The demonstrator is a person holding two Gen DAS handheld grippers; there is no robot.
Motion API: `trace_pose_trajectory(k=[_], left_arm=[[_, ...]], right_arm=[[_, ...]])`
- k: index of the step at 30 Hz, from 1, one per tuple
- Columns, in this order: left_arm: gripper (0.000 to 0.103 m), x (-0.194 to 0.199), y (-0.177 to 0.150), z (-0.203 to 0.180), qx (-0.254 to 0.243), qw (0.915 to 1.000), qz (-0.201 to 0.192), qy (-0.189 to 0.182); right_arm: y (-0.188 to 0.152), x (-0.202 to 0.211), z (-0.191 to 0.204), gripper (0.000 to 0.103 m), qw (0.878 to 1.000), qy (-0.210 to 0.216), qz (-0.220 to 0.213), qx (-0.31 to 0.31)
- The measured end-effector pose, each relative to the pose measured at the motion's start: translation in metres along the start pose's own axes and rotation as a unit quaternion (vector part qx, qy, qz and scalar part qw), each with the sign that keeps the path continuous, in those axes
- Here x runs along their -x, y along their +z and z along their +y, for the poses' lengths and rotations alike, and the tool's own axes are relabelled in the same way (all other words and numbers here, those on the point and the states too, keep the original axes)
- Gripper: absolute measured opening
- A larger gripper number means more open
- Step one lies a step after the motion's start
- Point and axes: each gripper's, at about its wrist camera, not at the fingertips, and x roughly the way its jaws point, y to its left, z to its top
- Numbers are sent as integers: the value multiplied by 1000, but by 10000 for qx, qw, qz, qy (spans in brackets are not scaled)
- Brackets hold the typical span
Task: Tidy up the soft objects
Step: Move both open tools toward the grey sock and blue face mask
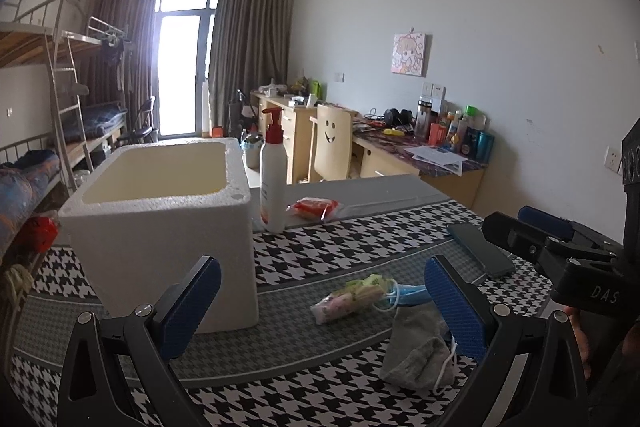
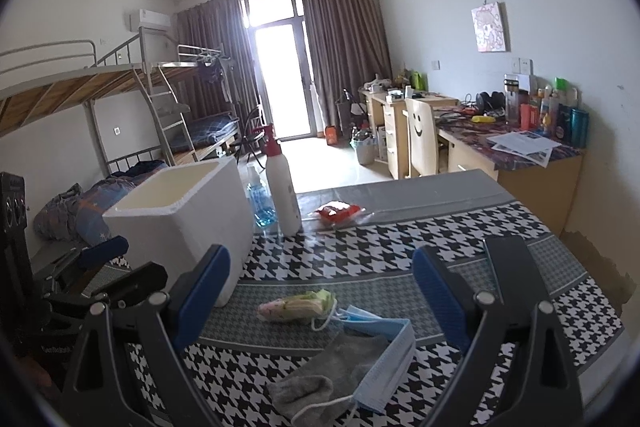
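The soft things lay bunched near the front of the table: a grey sock (image 2: pixel 320 375) crumpled closest to the person, a blue face mask (image 2: pixel 386 359) leaning on edge against it with its ear loop trailing over the sock, and just behind them a small clear packet of pastel-coloured bits (image 2: pixel 298 305) lying flat on the houndstooth cloth (image 2: pixel 400 251). They touched or nearly touched one another, which I took to mean they had been left there as the pile to be sorted. The open white foam box (image 2: pixel 180 215) stood upright to the left, near the pile, its mouth empty as far as I could see, and it looked to me like the place meant to receive them. The right gripper (image 2: pixel 320 291) hung above the sock and mask with its blue pads spread wide and nothing between them, seemingly lined up to come down on that pair. The left gripper (image 1: pixel 322 301) was likewise agape and empty, poised between the box and the packet, perhaps ready to take what the other did not. Farther back stood a white pump bottle (image 2: pixel 282 191) with a red collar, a red snack packet (image 2: pixel 338 213) on the grey strip beside it, and a dark phone (image 1: pixel 480 253) lay off to the right; none of these looked soft enough to belong in the sorting.
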Motion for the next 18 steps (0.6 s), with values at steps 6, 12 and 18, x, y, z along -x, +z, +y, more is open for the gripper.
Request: trace_pose_trajectory(k=[6, 12, 18], left_arm=[[102, -6, -10, -13, -11, 9999, 121, -74], [102, -14, -22, -21, 11, 9996, 264, 46], [102, -20, -32, -29, -52, 9992, 384, 126]], right_arm=[[-8, 4, -7, 95, 9999, -26, 98, 53], [-13, -1, -23, 95, 9997, 6, 222, 54], [-20, -11, -34, 95, 9993, 70, 350, 65]])
